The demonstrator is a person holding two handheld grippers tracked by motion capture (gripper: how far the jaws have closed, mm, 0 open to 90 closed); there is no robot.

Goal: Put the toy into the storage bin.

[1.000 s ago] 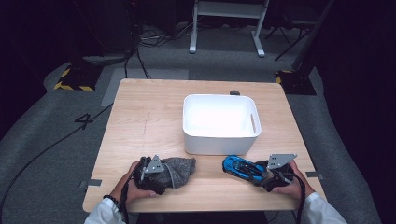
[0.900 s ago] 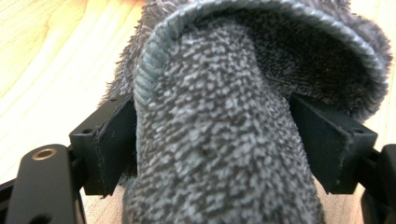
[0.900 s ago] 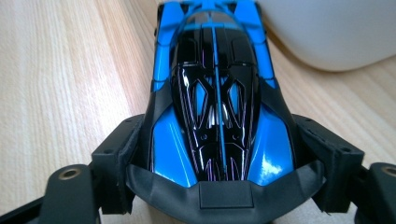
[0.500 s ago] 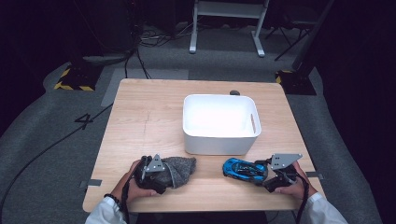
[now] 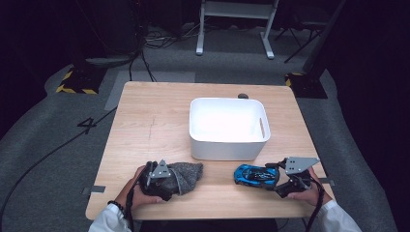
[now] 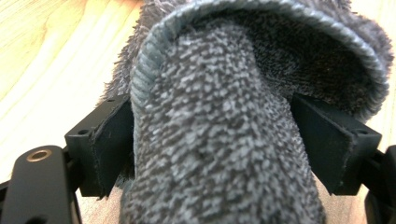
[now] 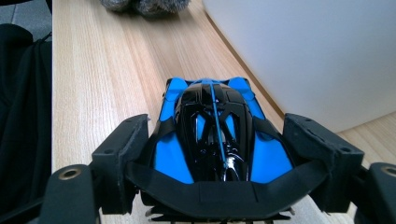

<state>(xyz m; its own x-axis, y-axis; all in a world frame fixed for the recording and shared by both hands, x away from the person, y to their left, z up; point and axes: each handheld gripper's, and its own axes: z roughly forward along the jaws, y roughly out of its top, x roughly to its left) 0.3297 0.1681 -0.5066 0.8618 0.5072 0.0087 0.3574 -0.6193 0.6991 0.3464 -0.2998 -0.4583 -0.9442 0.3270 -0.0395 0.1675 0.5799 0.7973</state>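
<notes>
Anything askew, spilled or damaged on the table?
Nothing stands out. The grey sock sits crumpled in the left claw, the blue toy car sits intact between the right claw's jaws, and the white bin stands upright.

Wooden table (image 5: 145, 125), white bin (image 5: 227, 128), grey cloth (image 5: 186, 174), blue car (image 5: 254, 175)

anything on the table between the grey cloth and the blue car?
Nothing. In the high view the stretch of wooden table between the grey cloth and the blue toy car is bare; the white bin sits farther back.
</notes>
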